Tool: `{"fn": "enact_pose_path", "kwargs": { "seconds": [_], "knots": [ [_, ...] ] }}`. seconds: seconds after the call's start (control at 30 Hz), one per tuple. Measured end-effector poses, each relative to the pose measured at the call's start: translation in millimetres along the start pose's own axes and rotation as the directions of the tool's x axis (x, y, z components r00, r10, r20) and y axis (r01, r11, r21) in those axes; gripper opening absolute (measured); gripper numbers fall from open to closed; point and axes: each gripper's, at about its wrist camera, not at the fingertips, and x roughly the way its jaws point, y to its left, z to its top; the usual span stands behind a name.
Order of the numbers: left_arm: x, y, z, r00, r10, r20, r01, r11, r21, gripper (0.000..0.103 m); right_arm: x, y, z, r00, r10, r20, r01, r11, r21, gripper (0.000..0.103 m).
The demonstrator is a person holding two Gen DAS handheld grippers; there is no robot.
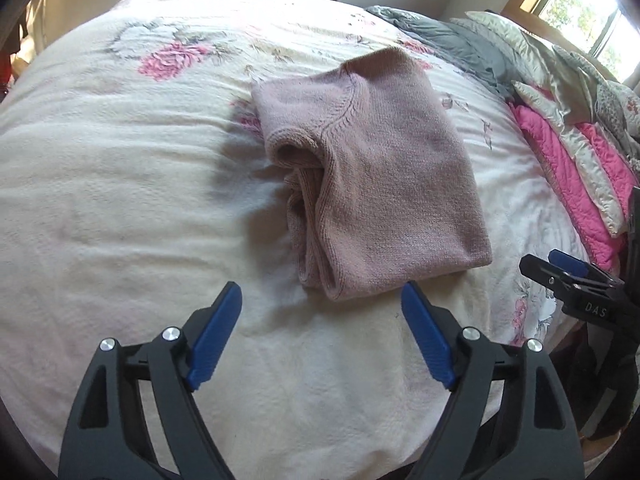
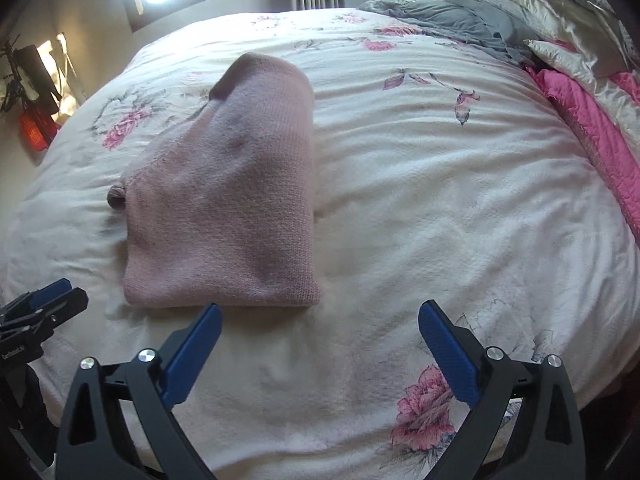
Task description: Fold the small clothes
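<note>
Sunlight falls across the left side of the bed, where the white bedspread (image 1: 120, 200) with its pink flower print lies bare and a little rumpled. My left gripper (image 1: 322, 312) hangs just above that cover with its blue fingers (image 1: 216, 336) spread wide, nothing between them. Just beyond its tips lies the pink sweater (image 1: 376, 168), folded into a thick, roughly rectangular bundle with its layered edges turned toward the left and its near corner close to my fingers, not touching them.

Further right, my right gripper (image 2: 320, 336) hovers over the cover as well, its fingers (image 2: 448, 356) also spread wide and empty. From its own camera the sweater (image 2: 228, 200) sits ahead and to the left, its near edge just past the left fingertip, while the bedspread (image 2: 440, 200) ahead of it is bare. Each gripper shows at the edge of the other's view, near each other but apart.

At the far right of the bed lie a crumpled grey blanket (image 2: 452, 20), a bright pink quilt (image 1: 568, 176) and a heap of pale satin pillows (image 2: 560, 12).
</note>
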Motion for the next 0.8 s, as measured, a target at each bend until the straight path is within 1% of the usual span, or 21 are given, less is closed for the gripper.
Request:
{"fn": "enact_pose_path", "kwargs": {
  "seconds": [0.2, 0.43, 0.57, 0.63, 0.8],
  "knots": [
    [-19, -2, -4, 1.0, 0.018, 0.023, -0.018, 1.0, -0.009, 0.084, -25, 18, -1, 0.998, -0.047, 0.044, 0.049, 0.998, -0.044, 0.099],
    [-35, -10, -7, 0.998, 0.041, 0.056, -0.041, 0.999, -0.005, 0.084, -41, 27, -4, 0.991, -0.116, 0.066, 0.121, 0.99, -0.077, 0.099],
    [-39, -16, -10, 0.996, 0.057, 0.063, -0.057, 0.998, 0.001, 0.084, -46, 27, -4, 0.993, -0.101, 0.068, 0.106, 0.992, -0.074, 0.099],
    [-41, -21, -12, 0.995, 0.073, 0.072, -0.074, 0.997, 0.011, 0.084, -49, 27, -4, 0.991, -0.112, 0.07, 0.117, 0.991, -0.072, 0.099],
    [-41, -27, -14, 0.994, 0.085, 0.074, -0.088, 0.996, 0.028, 0.084, -54, 27, -6, 0.99, -0.12, 0.075, 0.124, 0.99, -0.062, 0.099]
  ]
}}
